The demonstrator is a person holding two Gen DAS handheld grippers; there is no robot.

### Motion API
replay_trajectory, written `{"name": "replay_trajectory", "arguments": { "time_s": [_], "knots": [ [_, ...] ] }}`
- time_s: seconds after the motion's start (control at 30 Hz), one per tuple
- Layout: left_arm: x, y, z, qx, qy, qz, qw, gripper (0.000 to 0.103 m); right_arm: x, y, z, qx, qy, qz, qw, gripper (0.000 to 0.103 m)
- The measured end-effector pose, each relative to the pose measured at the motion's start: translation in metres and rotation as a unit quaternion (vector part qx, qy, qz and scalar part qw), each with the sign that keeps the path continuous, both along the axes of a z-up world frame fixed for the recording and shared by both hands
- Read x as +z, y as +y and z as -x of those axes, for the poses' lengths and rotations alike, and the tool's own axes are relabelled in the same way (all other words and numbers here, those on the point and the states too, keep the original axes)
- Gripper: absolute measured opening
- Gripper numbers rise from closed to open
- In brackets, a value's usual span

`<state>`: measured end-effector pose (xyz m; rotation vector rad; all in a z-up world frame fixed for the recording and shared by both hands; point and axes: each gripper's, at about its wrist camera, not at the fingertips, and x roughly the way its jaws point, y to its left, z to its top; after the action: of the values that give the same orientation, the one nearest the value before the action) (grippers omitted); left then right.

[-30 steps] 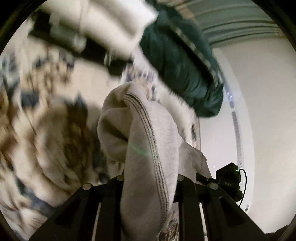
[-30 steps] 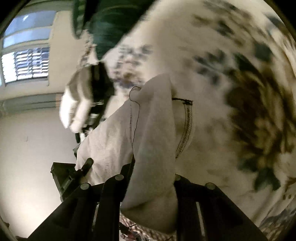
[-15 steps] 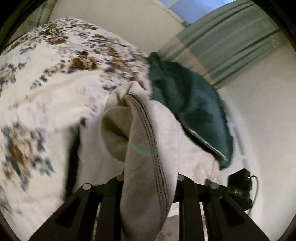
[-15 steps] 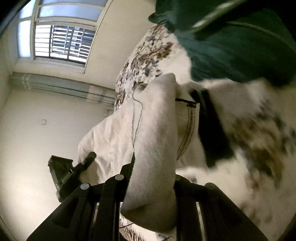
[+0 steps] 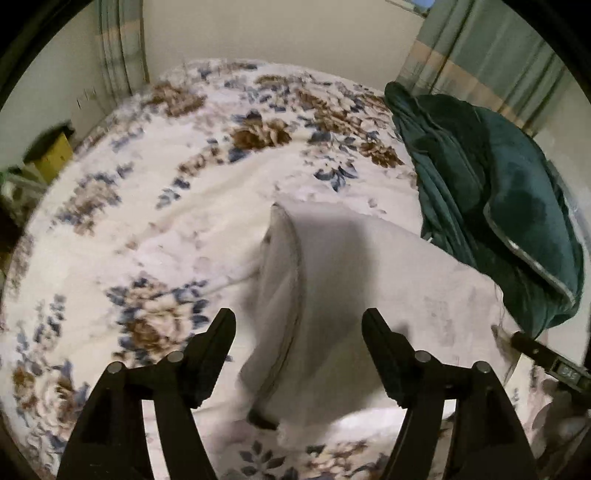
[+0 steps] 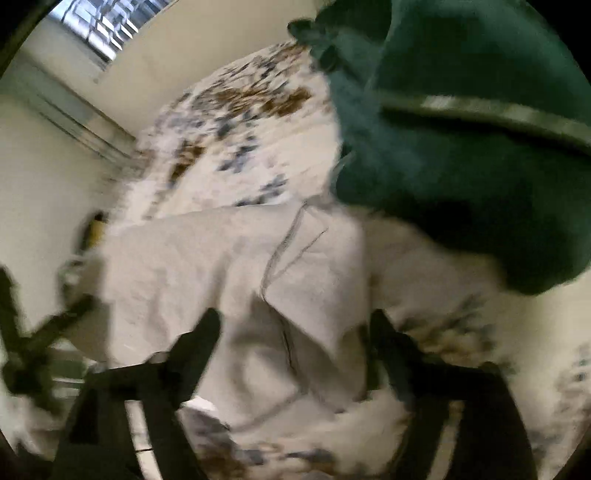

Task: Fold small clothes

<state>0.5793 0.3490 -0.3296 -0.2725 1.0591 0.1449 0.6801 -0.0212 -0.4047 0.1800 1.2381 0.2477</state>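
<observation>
Grey, soft cotton-knit garment (image 5: 332, 295) lies on the floral bedspread (image 5: 166, 221), between the spread fingers of the left tool (image 5: 298, 326); its stitched hem offers a firm pinch. Right view, blurred: right tool (image 6: 291, 328) gapes over limp, light cloth.

1. Left wrist view: looks forward and down across the bed (image 5: 155, 229), wall at frame top, fingers (image 5: 218, 343) at bottom edge.
2. Right wrist view: rolled, close, blurred; window (image 6: 107, 22) at upper left.
3. Shared: garment (image 5: 354, 302) (image 6: 229, 273), green blanket (image 5: 491, 206) (image 6: 461, 140), bed.
</observation>
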Motion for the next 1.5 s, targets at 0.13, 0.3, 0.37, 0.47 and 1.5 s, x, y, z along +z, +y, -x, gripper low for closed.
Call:
{"name": "replay_trajectory", "arguments": {
  "time_s": [0.13, 0.3, 0.37, 0.47, 1.5],
  "knots": [
    [0.017, -0.023, 0.032, 0.003, -0.012, -0.090, 0.9959, 0.085, 0.028, 0.010, 0.029, -0.003, -0.046, 0.093, 0.995, 0.100],
    [0.042, -0.043, 0.072, 0.005, -0.021, -0.117, 0.9929, 0.085, 0.074, 0.017, 0.087, -0.018, -0.091, 0.153, 0.984, 0.100],
    [0.061, -0.054, 0.094, 0.000, -0.033, -0.118, 0.9924, 0.085, 0.096, 0.014, 0.112, -0.032, -0.101, 0.158, 0.982, 0.100],
    [0.094, -0.068, 0.131, -0.004, -0.053, -0.124, 0.9909, 0.085, 0.136, 0.007, 0.156, -0.050, -0.116, 0.164, 0.978, 0.100],
    [0.315, -0.124, 0.402, 0.001, -0.174, -0.121, 0.9772, 0.085, 0.462, -0.036, 0.536, -0.037, -0.283, 0.151, 0.946, 0.100]
  ]
}}
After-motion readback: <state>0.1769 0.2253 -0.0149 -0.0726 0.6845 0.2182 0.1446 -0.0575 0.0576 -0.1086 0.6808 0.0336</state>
